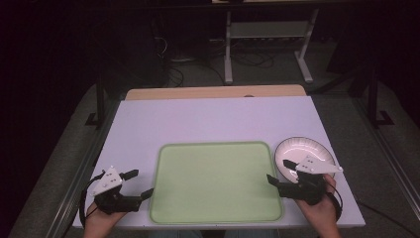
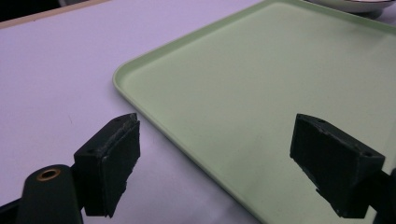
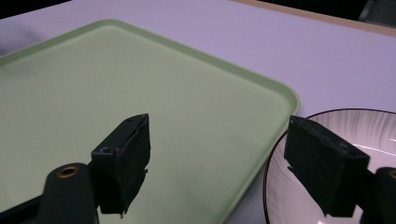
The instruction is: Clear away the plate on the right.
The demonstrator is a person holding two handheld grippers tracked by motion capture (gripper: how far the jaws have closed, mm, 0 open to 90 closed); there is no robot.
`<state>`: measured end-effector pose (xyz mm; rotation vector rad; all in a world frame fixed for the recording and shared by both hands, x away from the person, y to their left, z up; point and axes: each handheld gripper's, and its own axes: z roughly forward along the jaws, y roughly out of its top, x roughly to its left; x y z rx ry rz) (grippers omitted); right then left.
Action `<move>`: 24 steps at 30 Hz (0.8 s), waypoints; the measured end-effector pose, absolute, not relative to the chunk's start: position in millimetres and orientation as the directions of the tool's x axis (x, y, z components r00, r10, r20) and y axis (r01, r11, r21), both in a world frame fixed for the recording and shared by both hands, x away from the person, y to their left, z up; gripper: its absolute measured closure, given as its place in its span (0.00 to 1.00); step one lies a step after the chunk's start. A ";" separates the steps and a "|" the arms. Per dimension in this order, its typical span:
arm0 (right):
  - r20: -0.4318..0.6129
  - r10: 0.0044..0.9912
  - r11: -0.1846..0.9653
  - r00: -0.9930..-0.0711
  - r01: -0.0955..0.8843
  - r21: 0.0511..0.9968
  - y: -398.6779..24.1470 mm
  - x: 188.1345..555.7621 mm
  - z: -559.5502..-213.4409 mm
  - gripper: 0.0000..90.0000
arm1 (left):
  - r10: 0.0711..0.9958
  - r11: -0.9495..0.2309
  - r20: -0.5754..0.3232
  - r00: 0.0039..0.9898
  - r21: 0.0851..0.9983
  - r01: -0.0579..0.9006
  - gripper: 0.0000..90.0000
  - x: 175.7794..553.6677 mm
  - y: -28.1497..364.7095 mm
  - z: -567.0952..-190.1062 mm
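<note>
A pale green tray (image 1: 215, 181) lies empty on the white table near its front edge. A white plate with a dark rim (image 1: 303, 152) sits just right of the tray. My left gripper (image 1: 139, 184) hovers at the tray's left edge, open, with nothing between its jaws. My right gripper (image 1: 280, 172) is at the tray's right edge over the near side of the plate, open and empty too. In the left gripper view the tray (image 2: 261, 88) spreads ahead of the gripper (image 2: 215, 163). The right gripper view shows the tray's corner (image 3: 154, 93) and the plate (image 3: 299, 186) beneath the gripper (image 3: 217, 163).
The white table (image 1: 208, 119) stretches bare behind the tray, with a wooden strip (image 1: 213, 92) along its far edge. Beyond it stand a metal frame's legs (image 1: 228, 54) and cables on a dark floor.
</note>
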<state>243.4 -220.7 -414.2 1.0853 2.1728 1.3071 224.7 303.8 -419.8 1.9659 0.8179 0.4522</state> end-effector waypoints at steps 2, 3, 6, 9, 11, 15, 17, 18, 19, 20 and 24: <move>0.064 0.776 0.268 -0.628 0.420 0.867 -221.4 242.8 -413.5 0.25 | 0.703 -0.348 -0.015 0.711 0.865 0.362 0.18 224.6 303.8 -419.8; 0.064 0.776 0.268 -0.628 0.420 0.867 -221.4 242.8 -413.5 0.25 | 0.703 -0.348 -0.015 0.711 0.865 0.362 0.18 224.6 303.8 -419.8; 0.069 0.779 0.257 -0.624 0.418 0.871 -224.7 241.7 -411.9 0.25 | 0.704 -0.345 -0.016 0.710 0.866 0.362 0.18 224.6 303.9 -419.6; 0.073 0.779 0.253 -0.622 0.420 0.872 -226.5 241.3 -411.4 0.25 | 0.704 -0.346 -0.016 0.710 0.865 0.362 0.18 224.7 304.0 -419.6; 0.078 0.779 0.248 -0.622 0.420 0.873 -228.3 241.1 -410.9 0.25 | 0.704 -0.346 -0.015 0.710 0.866 0.362 0.18 224.6 304.1 -419.5; 0.078 0.779 0.249 -0.622 0.422 0.872 -231.2 239.9 -409.4 0.25 | 0.704 -0.347 -0.014 0.710 0.866 0.360 0.18 224.7 304.7 -419.3; 0.077 0.780 0.248 -0.620 0.420 0.873 -233.0 238.7 -408.2 0.25 | 0.705 -0.344 -0.014 0.709 0.868 0.359 0.18 224.4 305.0 -419.1; 0.079 0.781 0.244 -0.619 0.420 0.874 -235.2 237.3 -406.8 0.25 | 0.705 -0.344 -0.014 0.709 0.868 0.359 0.18 224.2 305.4 -418.7; 0.079 0.781 0.244 -0.619 0.420 0.874 -235.2 237.3 -406.8 0.25 | 0.705 -0.344 -0.014 0.709 0.868 0.359 0.18 224.2 305.4 -418.7; 0.082 0.783 0.239 -0.617 0.420 0.875 -237.4 235.7 -405.6 0.25 | 0.705 -0.344 -0.014 0.709 0.868 0.359 0.18 224.2 305.6 -418.6; 0.087 0.786 0.233 -0.612 0.423 0.876 -241.5 235.0 -404.6 0.25 | 0.704 -0.345 -0.013 0.710 0.868 0.358 0.18 223.9 305.2 -418.4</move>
